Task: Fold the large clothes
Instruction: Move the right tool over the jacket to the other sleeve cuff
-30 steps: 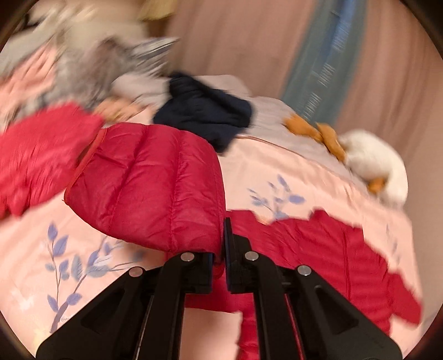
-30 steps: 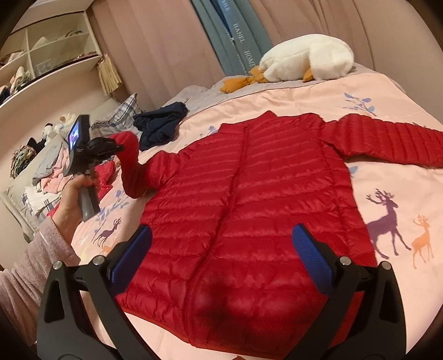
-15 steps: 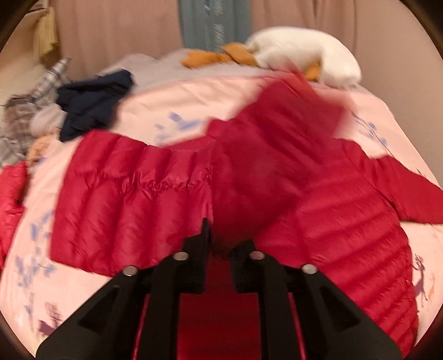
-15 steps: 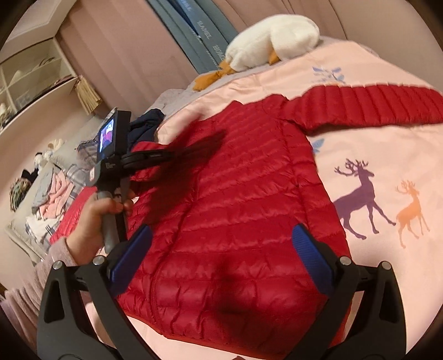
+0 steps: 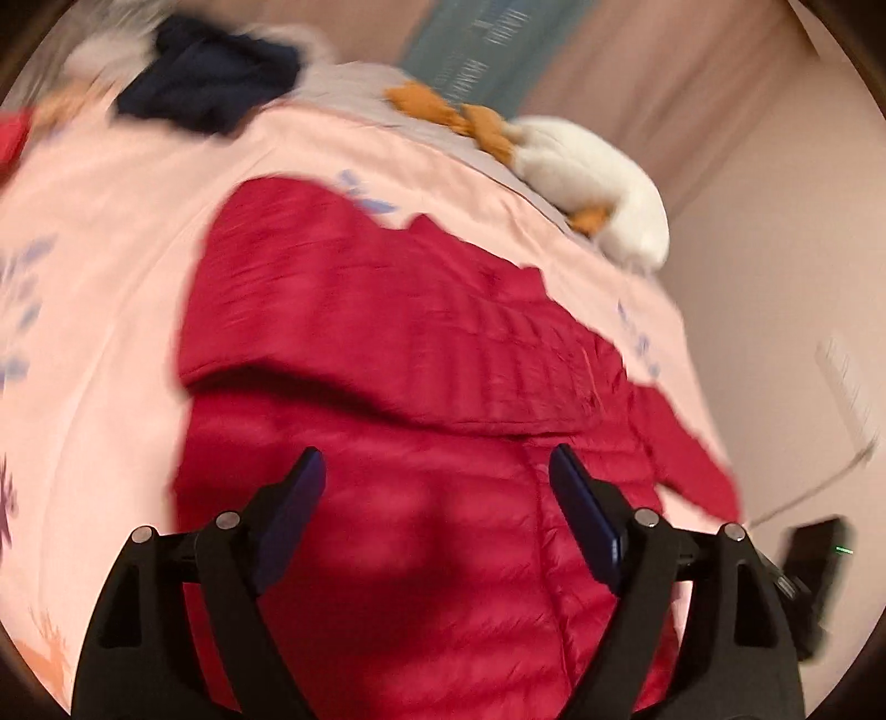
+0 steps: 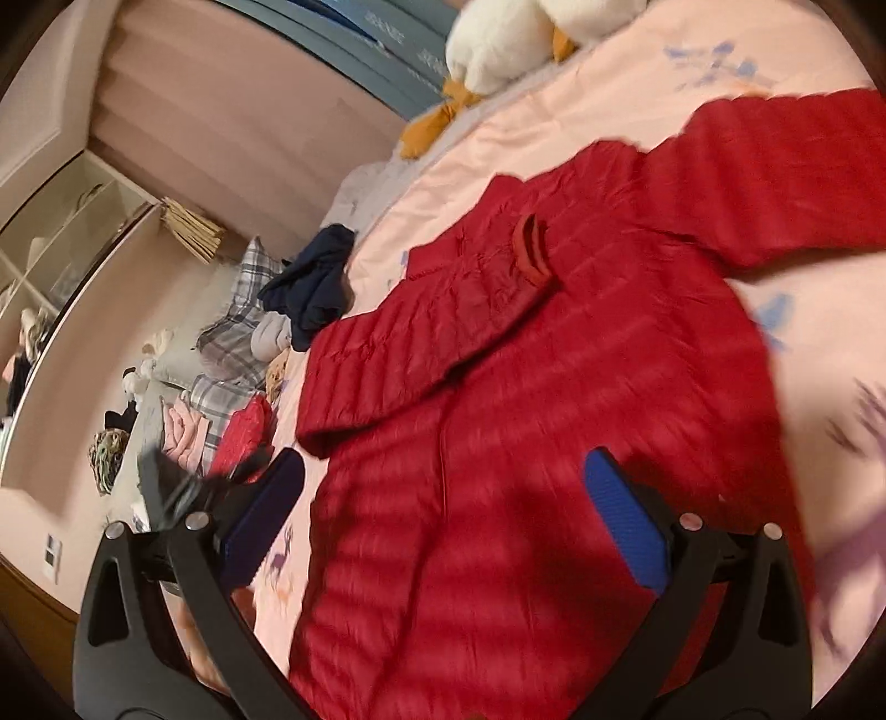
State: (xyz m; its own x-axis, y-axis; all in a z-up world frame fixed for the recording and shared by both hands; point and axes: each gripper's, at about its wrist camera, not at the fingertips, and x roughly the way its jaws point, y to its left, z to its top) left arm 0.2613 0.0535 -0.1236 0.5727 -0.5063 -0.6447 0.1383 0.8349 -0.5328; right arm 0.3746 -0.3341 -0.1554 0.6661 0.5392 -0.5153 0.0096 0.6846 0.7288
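A red quilted puffer jacket lies flat, front up, on the pink bedspread. Its left sleeve is folded across the chest, with the cuff near the collar. The other sleeve stretches out to the right. My left gripper is open and empty above the jacket's lower front. My right gripper is open and empty above the jacket's lower half. The folded sleeve also shows in the blurred left wrist view.
A white plush duck lies at the bed's head, also in the left wrist view. A dark navy garment lies on the bed's left side. Plaid pillows and piled clothes lie by wall shelves. Curtains hang behind.
My left gripper carried the left sleeve across the jacket's chest, let it go and opened. The sleeve now lies folded over the front. My right gripper stayed open and tilted.
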